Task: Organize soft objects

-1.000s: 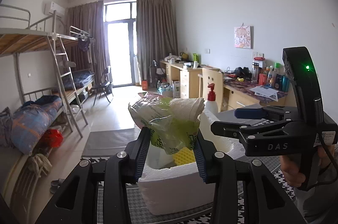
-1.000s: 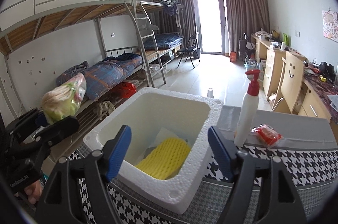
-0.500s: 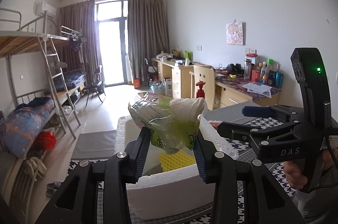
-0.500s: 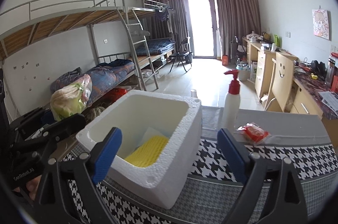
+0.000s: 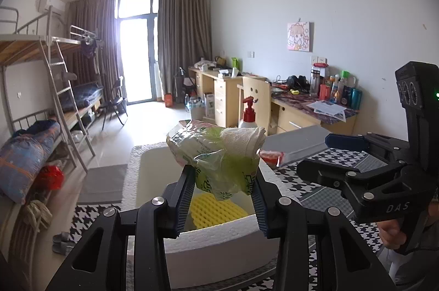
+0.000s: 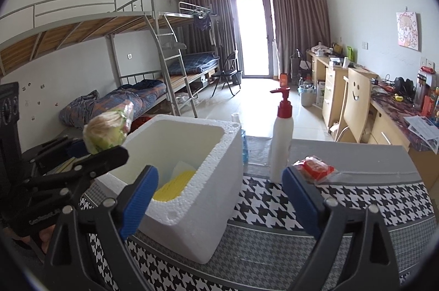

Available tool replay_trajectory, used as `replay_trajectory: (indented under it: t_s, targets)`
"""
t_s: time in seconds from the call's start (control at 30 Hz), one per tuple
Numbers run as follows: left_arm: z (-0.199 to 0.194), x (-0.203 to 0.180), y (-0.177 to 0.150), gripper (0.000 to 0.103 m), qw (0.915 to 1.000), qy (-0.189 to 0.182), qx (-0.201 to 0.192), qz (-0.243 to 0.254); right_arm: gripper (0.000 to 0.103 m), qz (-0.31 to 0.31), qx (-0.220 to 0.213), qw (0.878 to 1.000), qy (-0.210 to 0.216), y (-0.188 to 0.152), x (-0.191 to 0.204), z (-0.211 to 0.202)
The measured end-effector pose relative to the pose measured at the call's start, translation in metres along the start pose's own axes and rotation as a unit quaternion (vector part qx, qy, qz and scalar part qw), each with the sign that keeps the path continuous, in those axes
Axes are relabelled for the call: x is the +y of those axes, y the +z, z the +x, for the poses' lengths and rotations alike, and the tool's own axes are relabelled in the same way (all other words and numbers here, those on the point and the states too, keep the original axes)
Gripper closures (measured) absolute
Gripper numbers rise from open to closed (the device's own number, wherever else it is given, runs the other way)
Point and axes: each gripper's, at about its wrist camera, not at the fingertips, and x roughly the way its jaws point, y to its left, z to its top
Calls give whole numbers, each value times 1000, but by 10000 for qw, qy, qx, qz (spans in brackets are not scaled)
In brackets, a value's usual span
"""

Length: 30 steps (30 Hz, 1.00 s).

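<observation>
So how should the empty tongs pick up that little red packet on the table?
Grip the red packet across its puffy red middle, not the thin clear edge. It lies flat, so come down from above. The pump bottle stands close on its left, so keep the right tongs clear of that side.

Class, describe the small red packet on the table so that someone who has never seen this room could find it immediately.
Start at the table with the black-and-white houndstooth cloth and find the open white foam box on it. To the box's right stands a white pump bottle with a red top; the small red plastic-wrapped packet lies flat just right of that bottle. It is the only low, red, crinkly item there.
</observation>
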Motion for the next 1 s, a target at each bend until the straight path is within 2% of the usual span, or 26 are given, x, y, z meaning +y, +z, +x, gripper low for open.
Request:
replay_trajectory:
  t_s: [0.5, 0.6, 0.67, 0.8, 1.0]
  targets:
    - [19, -8, 2, 59, 9997, 22, 227, -62, 9, 146, 10, 9999, -60, -8, -12, -6]
    - [20, -10, 2, 45, 9998, 74, 177, -67, 9, 188, 17, 9998, -41, -10, -15, -7]
    - [19, -10, 2, 24, 9997, 155, 139, -111, 9, 201, 15, 9998, -30, -10, -16, -9]
    - [18, -10, 1, 20, 9995, 235, 122, -149, 9, 232, -3, 9997, -48, -11, -18, -11]
    - [9, -11, 1, 4, 9989, 386, -39, -246, 9, 235, -54, 9997, -81, -12, -19, -16]
